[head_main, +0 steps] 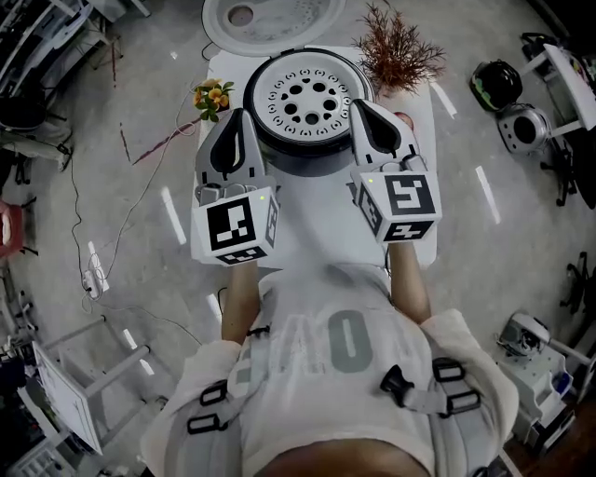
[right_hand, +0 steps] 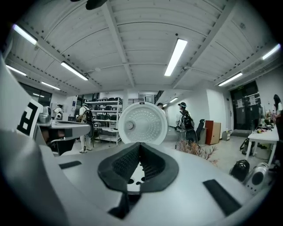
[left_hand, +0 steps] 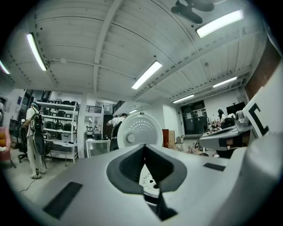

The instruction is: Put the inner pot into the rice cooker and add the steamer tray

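The left gripper [left_hand: 145,148] has its jaws fully together, pads meeting at the tip with nothing pinched between them. The right gripper [right_hand: 140,145] is the same: closed and empty. In the head view the left gripper [head_main: 237,126] and the right gripper [head_main: 365,112] are held up on either side of the rice cooker [head_main: 307,160], one at its left rim and one at its right, touching nothing. That symmetric placement fits a two-sided carry of a wide round part, one gripper on each edge.

Just beyond and below the tips lies the steamer tray [head_main: 303,98], a pale perforated disc sitting flat in the mouth of the cooker. A slice of the steamer tray [left_hand: 148,181] shows under the closed jaws in the left gripper view, and its holes show likewise under the right gripper. The inner pot itself is hidden; it is probably beneath the tray, since the tray sits level and centred. On that reading, both parts are in place.

On the far side the cooker's lid [head_main: 270,17] stands open, leaving the mouth free. The cooker rests at the far end of the white desk [head_main: 312,219], with yellow flowers [head_main: 212,98] to its left and a reddish dried plant [head_main: 400,51] to its far right, both clear of the grippers.
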### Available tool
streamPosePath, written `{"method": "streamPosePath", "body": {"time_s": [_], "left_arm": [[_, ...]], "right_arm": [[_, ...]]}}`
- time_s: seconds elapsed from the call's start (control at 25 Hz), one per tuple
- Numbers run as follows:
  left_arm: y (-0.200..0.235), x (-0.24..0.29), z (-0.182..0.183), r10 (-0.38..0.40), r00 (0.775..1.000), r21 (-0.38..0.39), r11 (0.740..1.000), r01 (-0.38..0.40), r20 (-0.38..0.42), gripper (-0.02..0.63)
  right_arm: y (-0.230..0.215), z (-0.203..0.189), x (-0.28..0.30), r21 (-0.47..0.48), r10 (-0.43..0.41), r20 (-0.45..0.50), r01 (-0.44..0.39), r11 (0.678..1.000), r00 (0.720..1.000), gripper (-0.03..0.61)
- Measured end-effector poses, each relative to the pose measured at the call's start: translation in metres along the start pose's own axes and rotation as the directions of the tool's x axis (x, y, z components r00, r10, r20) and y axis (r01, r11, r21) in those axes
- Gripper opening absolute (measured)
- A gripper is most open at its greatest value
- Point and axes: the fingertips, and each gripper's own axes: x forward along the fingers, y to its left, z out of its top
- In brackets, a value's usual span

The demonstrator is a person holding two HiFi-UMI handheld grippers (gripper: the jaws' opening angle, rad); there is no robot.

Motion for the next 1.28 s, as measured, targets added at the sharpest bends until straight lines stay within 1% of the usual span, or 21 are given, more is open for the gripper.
{"method": "streamPosePath", "body": {"time_s": [0.12, 0.28, 0.4, 0.64, 0.88, 1.12, 1.28], "left_arm": [[-0.010, -0.010, -0.024, -0.022, 0.998, 0.004, 1.000, 0.023, -0.056, 0.020], [-0.017, -0.012, -0.045, -0.046, 0.994, 0.001, 0.999, 0.046, -0.104, 0.020], [-0.021, -0.009, -0.046, -0.057, 0.992, 0.012, 0.998, 0.058, -0.110, 0.020], [-0.024, -0.005, -0.046, -0.066, 0.991, 0.007, 0.998, 0.067, -0.119, 0.020], [-0.023, -0.003, -0.051, -0.067, 0.988, 0.006, 0.998, 0.069, -0.138, 0.020], [-0.024, -0.002, -0.060, -0.066, 0.984, 0.001, 0.998, 0.067, -0.163, 0.020], [-0.024, 0.000, -0.063, -0.068, 0.983, 0.000, 0.998, 0.069, -0.170, 0.020]], "right_arm": [[0.000, -0.021, -0.012, 0.012, -0.015, -0.030, 0.016, 1.000, 0.999, 0.009], [0.003, -0.044, -0.018, 0.016, -0.004, -0.077, 0.006, 1.000, 0.997, 0.008], [0.002, -0.048, -0.021, 0.011, 0.000, -0.084, 0.001, 1.000, 0.996, 0.008], [-0.004, -0.049, -0.023, 0.025, 0.000, -0.087, 0.003, 1.000, 0.996, 0.008], [0.002, -0.058, -0.019, 0.011, 0.023, -0.125, -0.022, 1.000, 0.992, 0.008], [0.004, -0.063, -0.017, 0.011, 0.039, -0.134, -0.038, 0.999, 0.990, 0.008], [0.001, -0.065, -0.015, 0.011, 0.034, -0.135, -0.033, 0.999, 0.990, 0.008]]}}
